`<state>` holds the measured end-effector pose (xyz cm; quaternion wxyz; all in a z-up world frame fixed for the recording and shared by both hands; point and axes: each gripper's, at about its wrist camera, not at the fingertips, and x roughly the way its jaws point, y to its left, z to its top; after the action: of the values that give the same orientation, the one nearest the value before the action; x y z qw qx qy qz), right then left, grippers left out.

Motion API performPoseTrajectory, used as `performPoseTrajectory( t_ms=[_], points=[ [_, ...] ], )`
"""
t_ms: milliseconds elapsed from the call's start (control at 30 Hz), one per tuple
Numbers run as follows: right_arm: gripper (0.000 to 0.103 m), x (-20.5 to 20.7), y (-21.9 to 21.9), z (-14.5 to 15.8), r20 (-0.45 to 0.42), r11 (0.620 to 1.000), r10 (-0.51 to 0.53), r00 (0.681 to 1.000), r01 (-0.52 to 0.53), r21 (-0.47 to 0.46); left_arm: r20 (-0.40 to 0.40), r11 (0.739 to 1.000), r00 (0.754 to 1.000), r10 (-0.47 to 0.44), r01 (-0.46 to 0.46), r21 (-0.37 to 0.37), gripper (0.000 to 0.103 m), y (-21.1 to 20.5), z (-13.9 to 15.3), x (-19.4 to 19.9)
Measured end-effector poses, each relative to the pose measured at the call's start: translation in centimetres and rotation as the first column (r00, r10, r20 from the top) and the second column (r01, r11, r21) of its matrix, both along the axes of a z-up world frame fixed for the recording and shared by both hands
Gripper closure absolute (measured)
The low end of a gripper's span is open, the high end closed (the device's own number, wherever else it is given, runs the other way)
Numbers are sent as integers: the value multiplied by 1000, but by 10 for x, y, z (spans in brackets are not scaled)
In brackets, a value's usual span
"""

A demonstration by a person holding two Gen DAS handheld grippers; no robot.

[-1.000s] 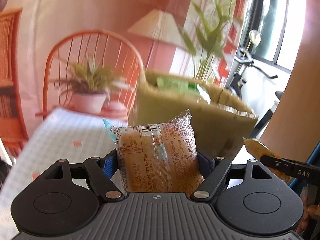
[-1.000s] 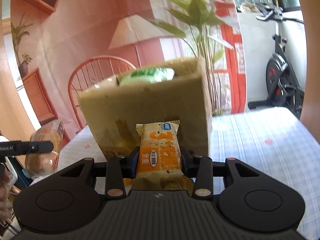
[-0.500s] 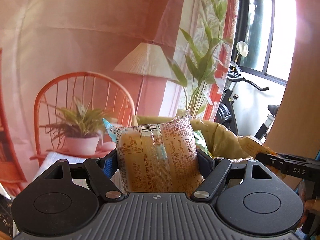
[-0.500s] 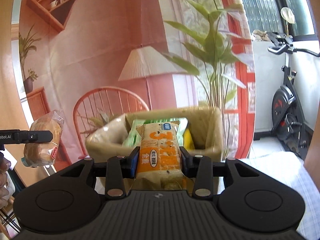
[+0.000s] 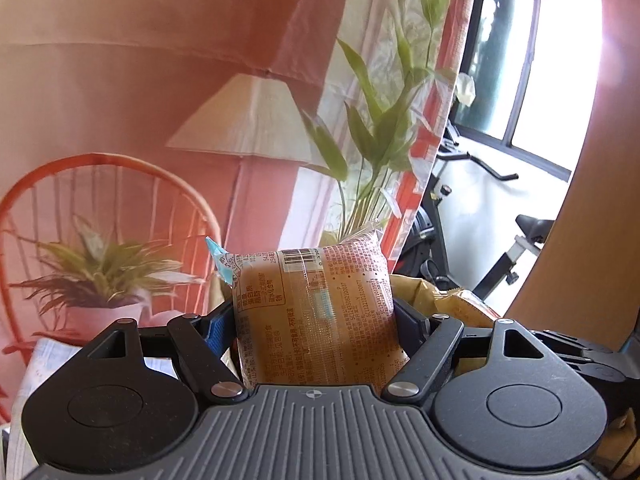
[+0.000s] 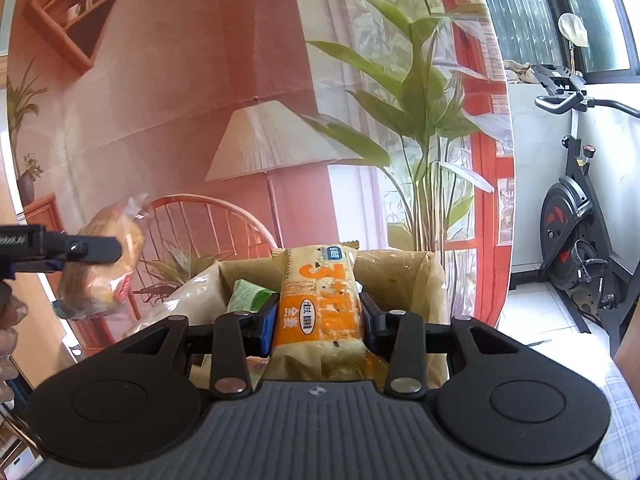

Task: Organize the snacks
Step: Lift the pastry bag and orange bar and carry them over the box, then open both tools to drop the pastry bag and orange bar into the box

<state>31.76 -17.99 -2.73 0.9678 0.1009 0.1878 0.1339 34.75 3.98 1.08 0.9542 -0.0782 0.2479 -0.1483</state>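
My left gripper is shut on a clear-wrapped brown bread pack, held upright high above the table. That pack also shows in the right wrist view, at the left. My right gripper is shut on an orange cracker pack, held just above the open brown paper bag. A green snack pack lies inside the bag. In the left wrist view the bag's rim shows low at the right, behind the bread pack.
A checked tablecloth covers the table, seen at the lower right. A printed backdrop with a lamp, chair and plants hangs behind. An exercise bike stands to the right. A person's hand is at the left edge.
Both grippers have risen with their packs. The bag has dropped lower in both views, and its open top now shows under the orange pack.
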Motion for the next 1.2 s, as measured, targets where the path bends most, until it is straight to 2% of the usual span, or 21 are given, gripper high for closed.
performPoseTrajectory(
  t_ms=[400,800,867,967,1033,1200],
  points=[
    [61,52,0,-18,-65,998,-69,996,68,-17,-95,997,993,-67,70,23,23,-16,-41,61],
    [61,84,7,-33,-107,996,-91,990,88,-32,-157,996,984,-78,83,24,22,-19,-56,90],
    [61,88,7,-34,-115,996,-90,989,86,-35,-160,996,984,-81,87,28,22,-20,-55,92],
    [58,89,7,-35,-114,995,-96,989,92,-45,-148,994,987,-66,78,75,17,-24,-51,91],
    [51,89,6,-35,-115,995,-96,989,92,-39,-126,992,991,-53,67,105,14,-25,-47,89],
    [49,83,4,-31,-105,995,-93,990,90,-32,-91,993,994,-52,61,98,14,-22,-36,85]
  ],
)
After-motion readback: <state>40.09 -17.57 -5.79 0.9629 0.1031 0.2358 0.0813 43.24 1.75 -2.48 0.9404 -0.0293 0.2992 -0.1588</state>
